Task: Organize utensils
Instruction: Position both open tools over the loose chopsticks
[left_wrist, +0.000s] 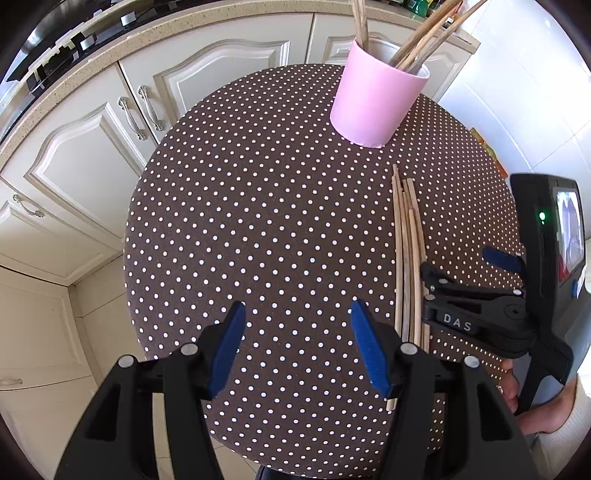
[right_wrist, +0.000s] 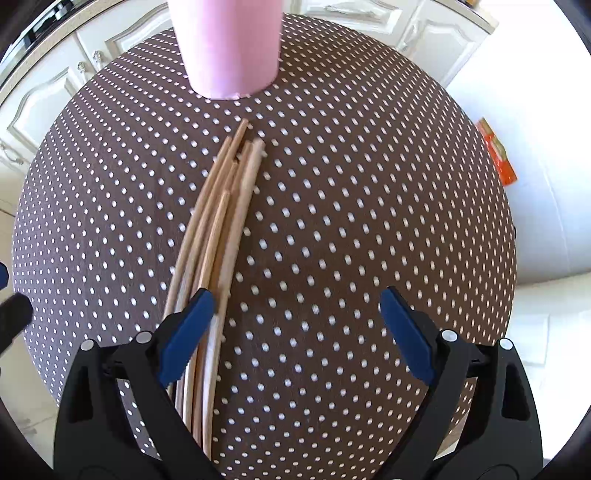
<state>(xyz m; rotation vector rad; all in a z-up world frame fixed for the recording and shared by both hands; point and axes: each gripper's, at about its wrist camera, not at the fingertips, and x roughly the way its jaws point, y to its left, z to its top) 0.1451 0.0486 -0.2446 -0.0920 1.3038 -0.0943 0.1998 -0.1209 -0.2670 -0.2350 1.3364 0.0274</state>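
Both grippers, left (left_wrist: 297, 347) and right (right_wrist: 297, 334), are released; one stick (right_wrist: 218, 236) should be centred between right fingers before clenching, then dropped in cup (left_wrist: 376, 99).

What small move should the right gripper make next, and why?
Probably shift the right gripper sideways toward the loose chopsticks so one sits between its fingers. Its jaws are open and empty, and the bundle lies under one blue pad rather than in the gap. The pink cup beyond already holds several sticks, so these likely go there too.
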